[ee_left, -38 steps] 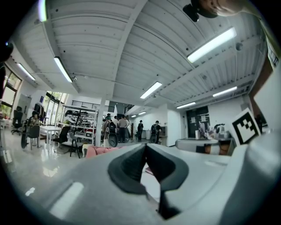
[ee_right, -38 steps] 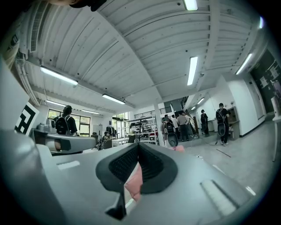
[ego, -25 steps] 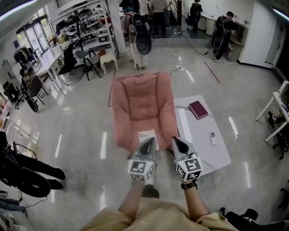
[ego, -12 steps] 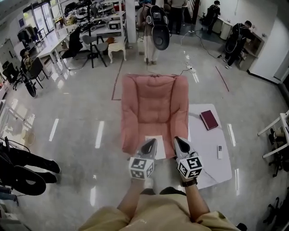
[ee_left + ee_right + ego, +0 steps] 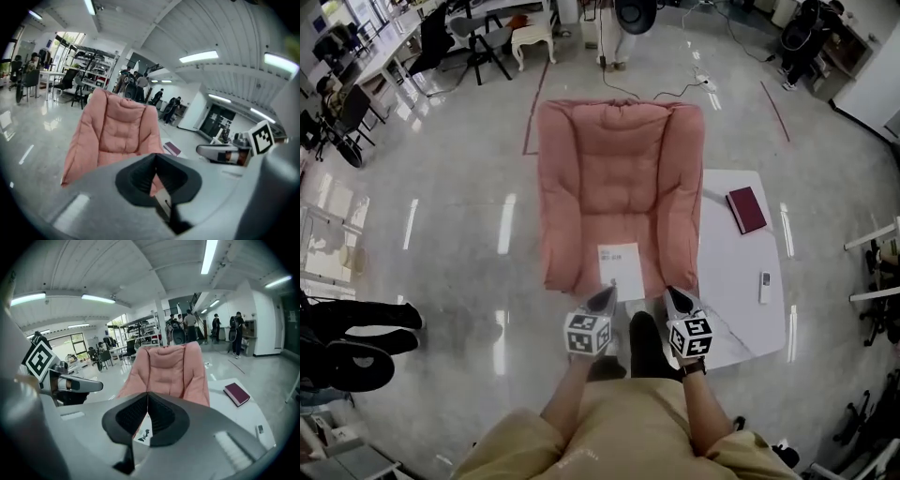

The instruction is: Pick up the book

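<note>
A maroon book lies closed on the far part of a low white table; it also shows in the left gripper view and the right gripper view. A white booklet rests on the seat of a pink floor chair. My left gripper and right gripper are side by side just short of the chair's front edge, both shut with nothing between the jaws. The right gripper's tip points at the chair, with the booklet just below it. The left gripper's tip does likewise.
A small white remote lies on the table's right side. Desks, chairs and several people fill the far end of the room beyond the chair. Cables trail on the glossy floor behind it. A white frame stands at the right edge.
Both grippers have dropped lower and drawn in toward the chair's front edge. The chair, the booklet and the table now look larger and closer. Both jaws stayed shut.
</note>
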